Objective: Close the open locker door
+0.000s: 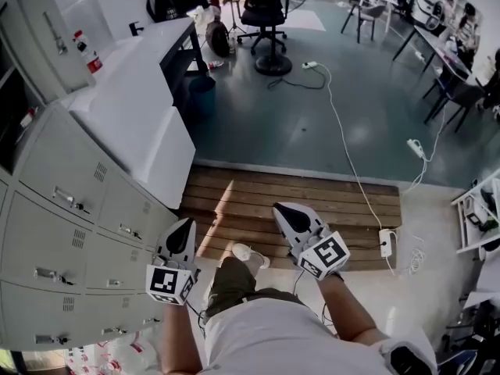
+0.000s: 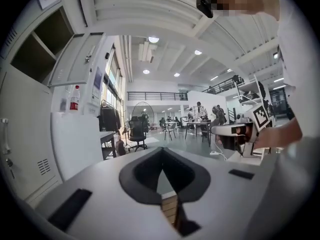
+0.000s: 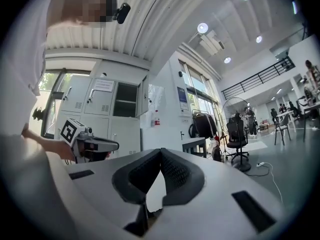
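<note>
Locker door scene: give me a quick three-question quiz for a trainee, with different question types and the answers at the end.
1. True or false: neither the left gripper nor the right gripper touches the open locker door.
2. Where does the red-capped bottle stand? A: on the white cabinet beside the lockers; B: on the floor; C: inside the open locker.
3. Fill in: both grippers' jaws are ____, with nothing between them.
Key: 1 true; 2 A; 3 shut.
</note>
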`<state>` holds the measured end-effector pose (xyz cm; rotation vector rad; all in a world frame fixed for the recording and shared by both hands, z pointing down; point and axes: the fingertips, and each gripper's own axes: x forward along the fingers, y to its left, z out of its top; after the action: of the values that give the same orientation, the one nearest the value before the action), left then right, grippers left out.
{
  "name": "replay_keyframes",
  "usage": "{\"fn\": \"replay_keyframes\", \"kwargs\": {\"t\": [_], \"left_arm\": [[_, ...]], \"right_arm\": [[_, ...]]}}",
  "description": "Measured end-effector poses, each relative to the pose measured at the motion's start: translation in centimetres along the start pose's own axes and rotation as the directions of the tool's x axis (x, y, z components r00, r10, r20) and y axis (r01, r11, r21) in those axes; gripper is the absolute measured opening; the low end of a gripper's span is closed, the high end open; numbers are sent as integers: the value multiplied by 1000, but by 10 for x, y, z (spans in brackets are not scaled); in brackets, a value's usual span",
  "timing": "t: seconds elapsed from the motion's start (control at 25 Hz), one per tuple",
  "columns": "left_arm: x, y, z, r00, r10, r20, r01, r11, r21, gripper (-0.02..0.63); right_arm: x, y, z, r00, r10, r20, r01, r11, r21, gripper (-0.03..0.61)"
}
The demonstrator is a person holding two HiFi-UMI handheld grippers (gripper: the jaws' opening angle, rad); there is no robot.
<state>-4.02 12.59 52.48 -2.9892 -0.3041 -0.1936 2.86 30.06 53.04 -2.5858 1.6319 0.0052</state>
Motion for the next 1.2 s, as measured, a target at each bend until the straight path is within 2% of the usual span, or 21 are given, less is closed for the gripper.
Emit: {"fn": "replay_keyframes", "kwargs": {"t": [0.16,0.32,0.68,0.96,1.2], "left_arm": [[36,22,-2,1000,7,1,-7,1000,-7,3],[76,55,-1,999,48,8,-48,999,-13,3],[129,164,21,986,168,-20,-169,984,-63,3],[127,225,54,955,295,-35,-296,952,-73,3],[114,255,79,901,433,-19,-434,898,-73,3]], "right_arm": [[28,-33,-5,1000,-4,-17,4,1000,10,12],[71,-70,-3,999,28,-26,-28,1000,-3,12],[229,-115,45,981,189,-40,-191,981,-29,12],[323,-99,86,937,350,-23,-350,936,-42,12],[374,-69,107,878,479,-8,-479,877,-38,12]]}}
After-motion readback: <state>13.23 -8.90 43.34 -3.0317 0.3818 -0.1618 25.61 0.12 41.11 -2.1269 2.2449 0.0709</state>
